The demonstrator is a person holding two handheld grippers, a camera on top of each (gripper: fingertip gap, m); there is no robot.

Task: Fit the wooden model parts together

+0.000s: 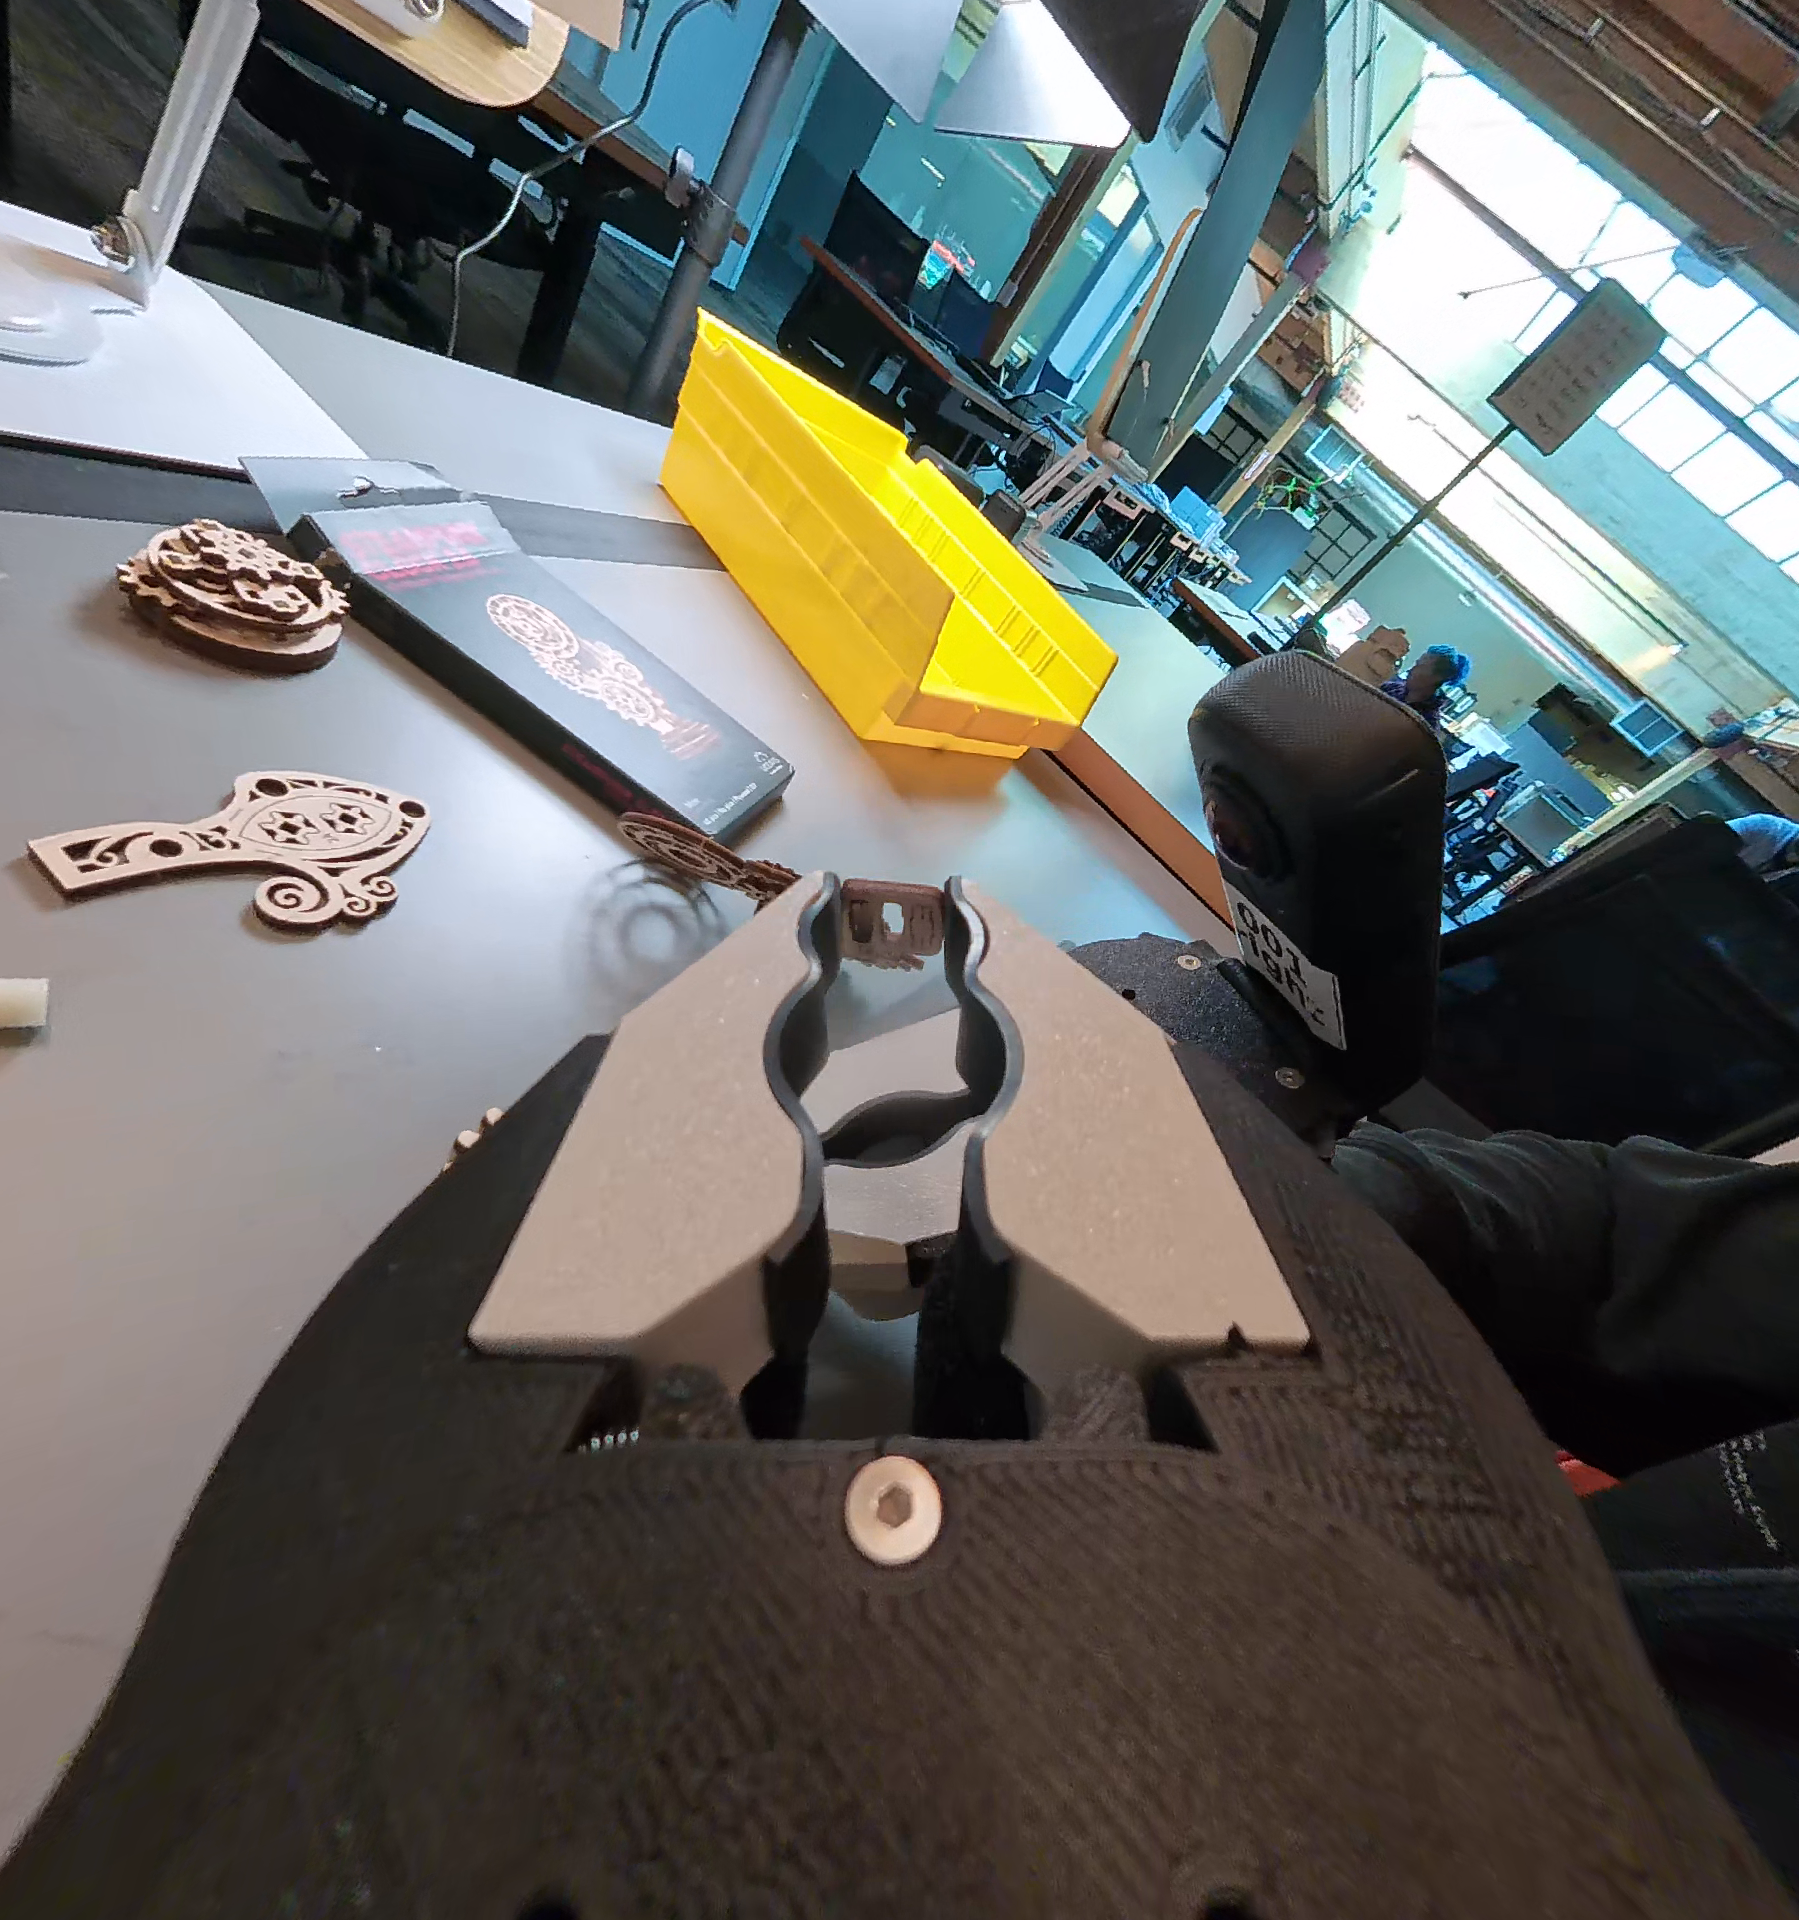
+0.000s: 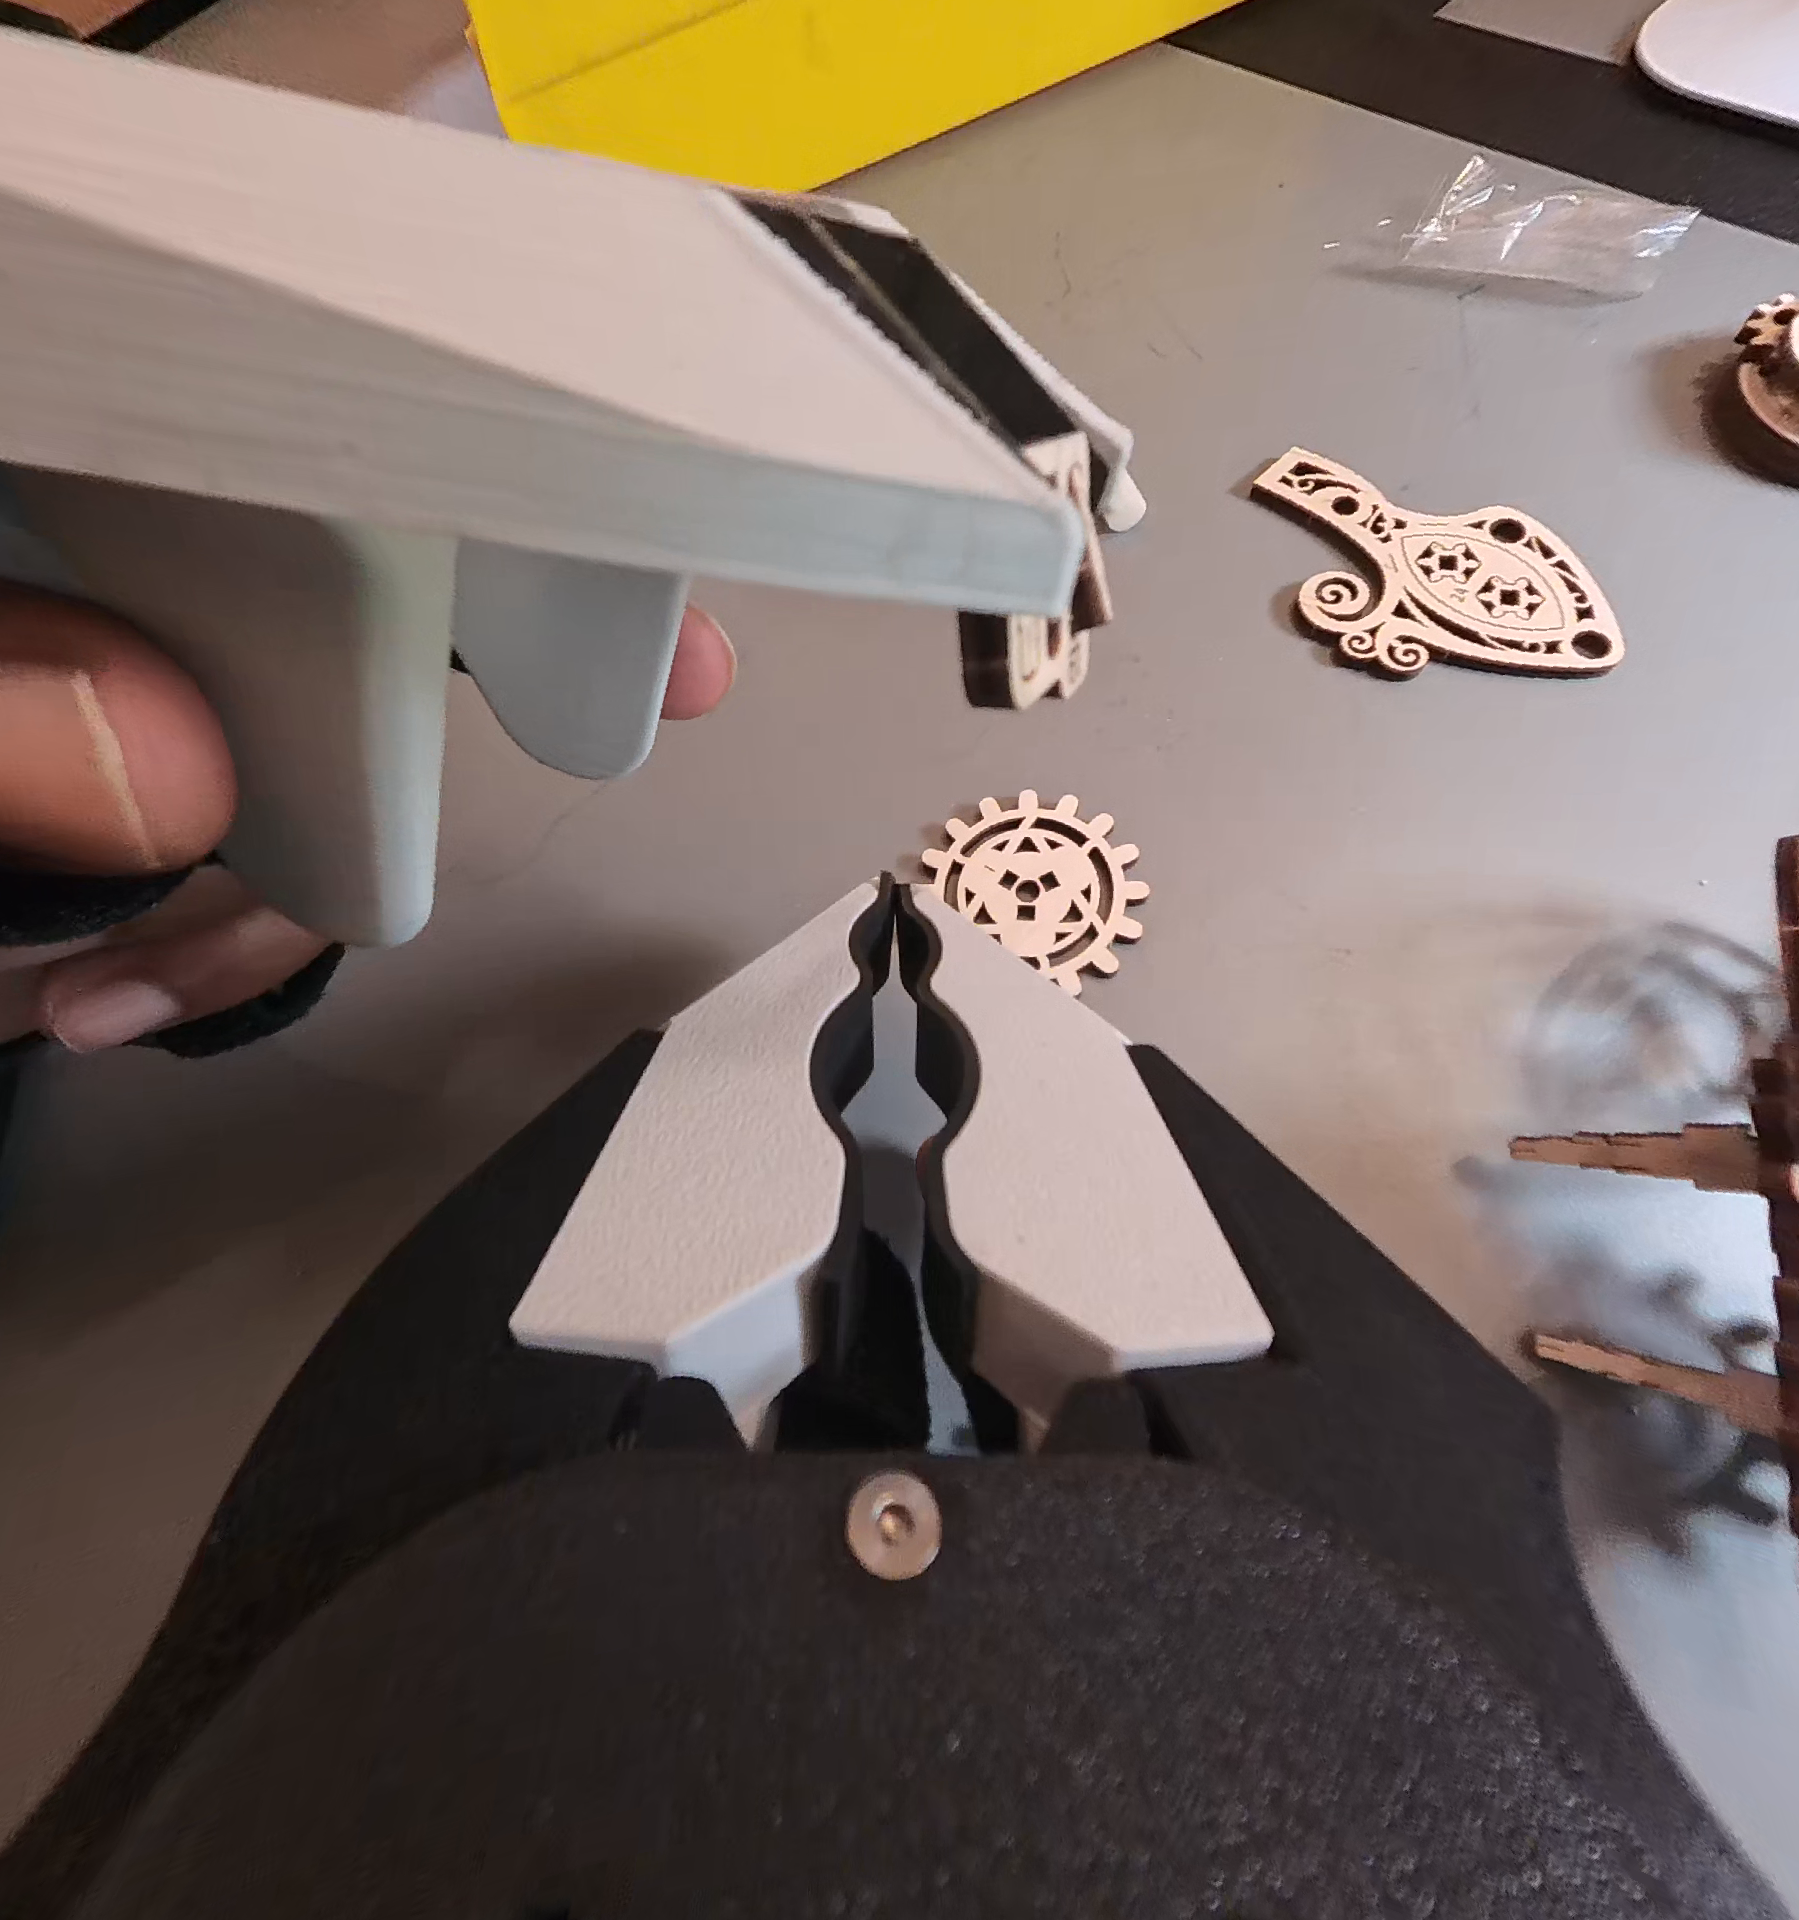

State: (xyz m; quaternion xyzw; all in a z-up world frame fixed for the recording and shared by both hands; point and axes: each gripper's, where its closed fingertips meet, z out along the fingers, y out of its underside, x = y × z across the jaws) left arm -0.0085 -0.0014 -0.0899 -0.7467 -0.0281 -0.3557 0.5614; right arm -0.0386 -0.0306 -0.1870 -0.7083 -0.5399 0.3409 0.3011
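While left gripper (image 1: pixel 893 914) pinches a small wooden part (image 1: pixel 890 925), right gripper (image 2: pixel 893 891) sits closed, empty, gear (image 2: pixel 1040 896) at 1 o'clock; sticker (image 1: pixel 1287 975) on camera.

Left gripper (image 1: pixel 893 914) is clamped on a small wooden part (image 1: pixel 890 923), held above the table. Right gripper (image 2: pixel 893 891) is closed, nothing gripped.

The right gripper (image 2: pixel 893 902), seemingly closed and empty, is hovering beside a wooden gear (image 2: pixel 1038 894); the left gripper (image 2: pixel 1077 520) is pinching a small wooden piece (image 2: pixel 1030 655).
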